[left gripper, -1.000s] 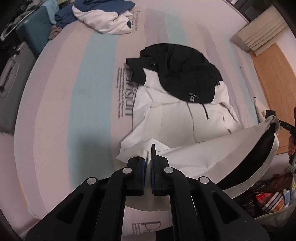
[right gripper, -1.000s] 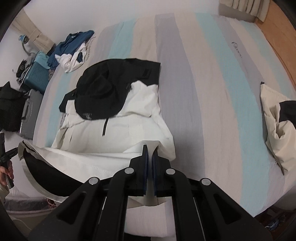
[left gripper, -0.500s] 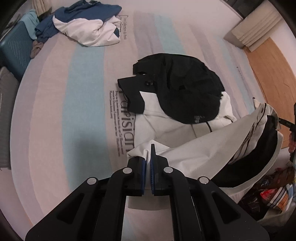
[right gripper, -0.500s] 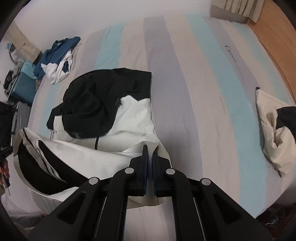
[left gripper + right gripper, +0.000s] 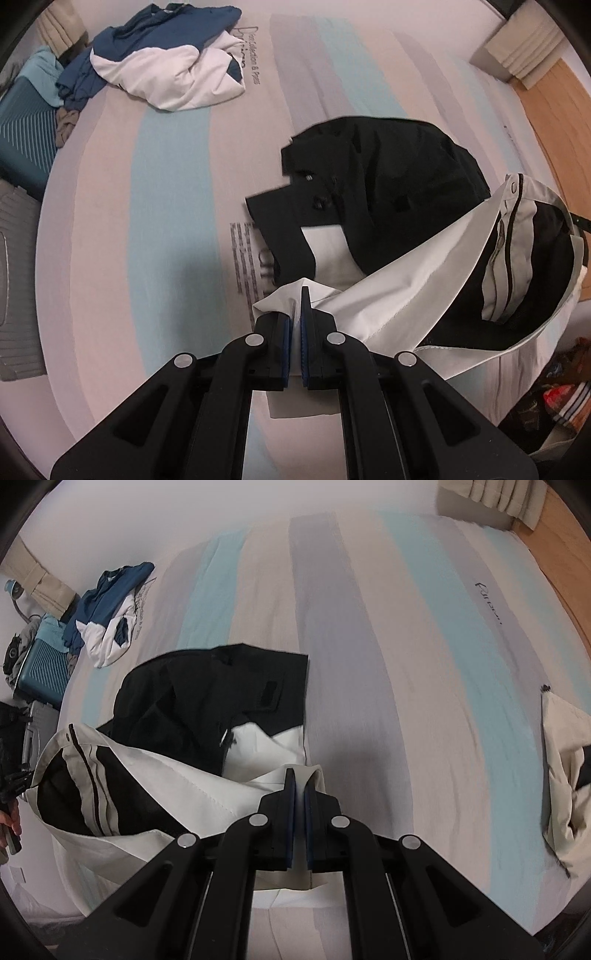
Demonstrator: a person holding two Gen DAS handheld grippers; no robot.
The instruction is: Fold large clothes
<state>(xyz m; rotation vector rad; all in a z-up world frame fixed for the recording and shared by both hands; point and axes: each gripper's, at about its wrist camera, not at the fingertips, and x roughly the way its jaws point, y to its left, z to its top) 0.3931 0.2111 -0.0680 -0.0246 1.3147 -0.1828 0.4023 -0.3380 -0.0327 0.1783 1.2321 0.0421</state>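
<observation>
A black and white jacket (image 5: 376,192) lies on the striped bed (image 5: 177,206), black hood end farthest from me. My left gripper (image 5: 297,310) is shut on one corner of its white hem. My right gripper (image 5: 300,790) is shut on the other hem corner. The hem (image 5: 424,280) hangs lifted between them as a sagging band and its black lining (image 5: 74,794) shows. The lifted band covers most of the white lower body of the jacket (image 5: 266,746) in both views.
A blue and white garment (image 5: 166,62) is bunched at the bed's far left corner. A cream and black garment (image 5: 569,775) lies at the right edge. A teal suitcase (image 5: 44,668) and a grey case (image 5: 14,280) stand beside the bed. Wooden floor (image 5: 554,122) runs along the right.
Both grippers have carried the held hem forward over the jacket toward the black hood and slightly down. Most of the white body is now covered, and the bed's far end looks nearer.
</observation>
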